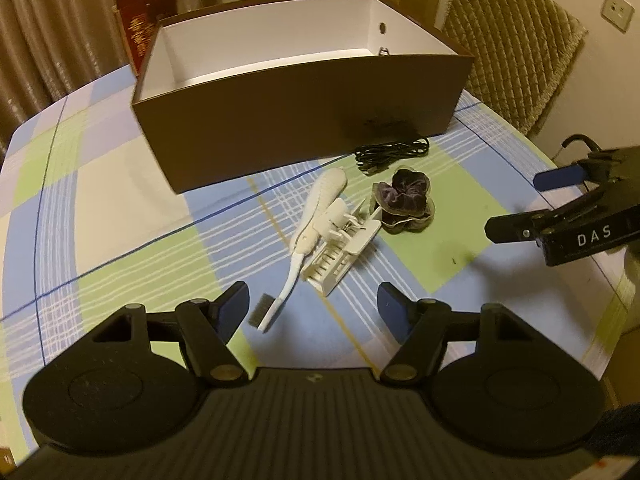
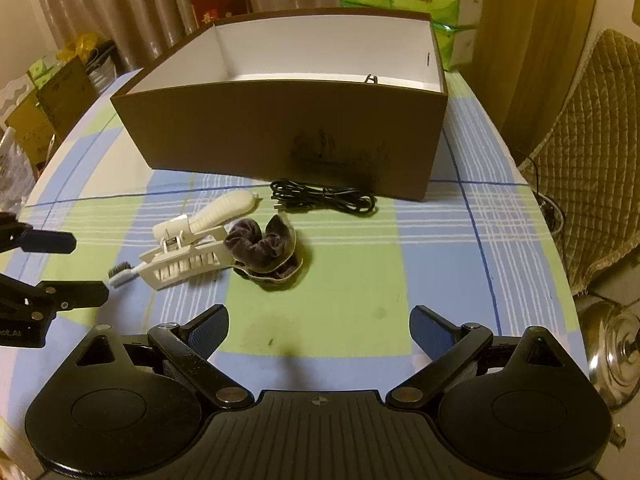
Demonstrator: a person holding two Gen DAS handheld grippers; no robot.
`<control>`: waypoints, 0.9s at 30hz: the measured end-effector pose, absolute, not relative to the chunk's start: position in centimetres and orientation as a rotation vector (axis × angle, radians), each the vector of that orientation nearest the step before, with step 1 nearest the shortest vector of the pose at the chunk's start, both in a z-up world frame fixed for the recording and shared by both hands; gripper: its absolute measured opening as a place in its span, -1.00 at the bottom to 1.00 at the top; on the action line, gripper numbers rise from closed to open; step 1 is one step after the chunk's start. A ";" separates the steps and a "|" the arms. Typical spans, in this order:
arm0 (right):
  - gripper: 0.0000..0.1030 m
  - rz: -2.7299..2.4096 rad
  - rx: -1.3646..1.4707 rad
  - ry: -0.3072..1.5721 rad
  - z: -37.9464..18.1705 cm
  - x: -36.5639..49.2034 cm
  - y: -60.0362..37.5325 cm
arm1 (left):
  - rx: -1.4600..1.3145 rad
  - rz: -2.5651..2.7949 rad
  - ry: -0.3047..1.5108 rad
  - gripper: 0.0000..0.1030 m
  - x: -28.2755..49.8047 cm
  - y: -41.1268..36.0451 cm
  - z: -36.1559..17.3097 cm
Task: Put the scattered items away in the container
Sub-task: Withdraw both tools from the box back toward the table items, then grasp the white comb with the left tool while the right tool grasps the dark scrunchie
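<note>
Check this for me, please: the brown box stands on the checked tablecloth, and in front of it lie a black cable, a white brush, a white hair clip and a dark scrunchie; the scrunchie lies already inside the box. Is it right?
Not quite. The scrunchie is not inside the brown box; it lies on the tablecloth in front of it, beside the hair clip. The right wrist view shows this. The cable and brush are as you say.

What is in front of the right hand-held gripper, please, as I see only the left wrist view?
Observer: The right hand-held gripper is open and empty; the dark scrunchie lies ahead, slightly left of its centre.
Operator: Is anything off the table that I cannot see?
Observer: Yes, cardboard boxes crowd beyond the table's left edge.
Operator: And on the right?
Observer: A shiny metal object sits below the right edge.
</note>
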State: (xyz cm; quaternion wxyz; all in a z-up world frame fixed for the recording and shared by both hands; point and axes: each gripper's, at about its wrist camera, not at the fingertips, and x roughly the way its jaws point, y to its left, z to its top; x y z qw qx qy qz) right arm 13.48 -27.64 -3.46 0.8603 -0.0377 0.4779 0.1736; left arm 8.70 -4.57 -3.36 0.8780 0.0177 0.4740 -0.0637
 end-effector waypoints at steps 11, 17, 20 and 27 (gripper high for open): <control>0.84 0.351 -0.081 1.084 -6.1 15.4 -28.1 | 0.092 -0.217 1.010 0.19 11.3 -5.1 -5.4; 0.84 0.344 -0.079 1.096 -6.7 16.2 -28.3 | 0.145 -0.283 0.996 0.18 12.8 -5.6 -6.2; 0.84 0.341 -0.073 1.097 -6.8 16.6 -28.5 | 0.186 -0.313 0.980 0.14 13.4 -6.2 -6.7; 0.84 0.327 -0.059 1.107 -7.0 16.7 -29.2 | 0.194 -0.303 1.015 -0.53 13.7 -6.6 -8.4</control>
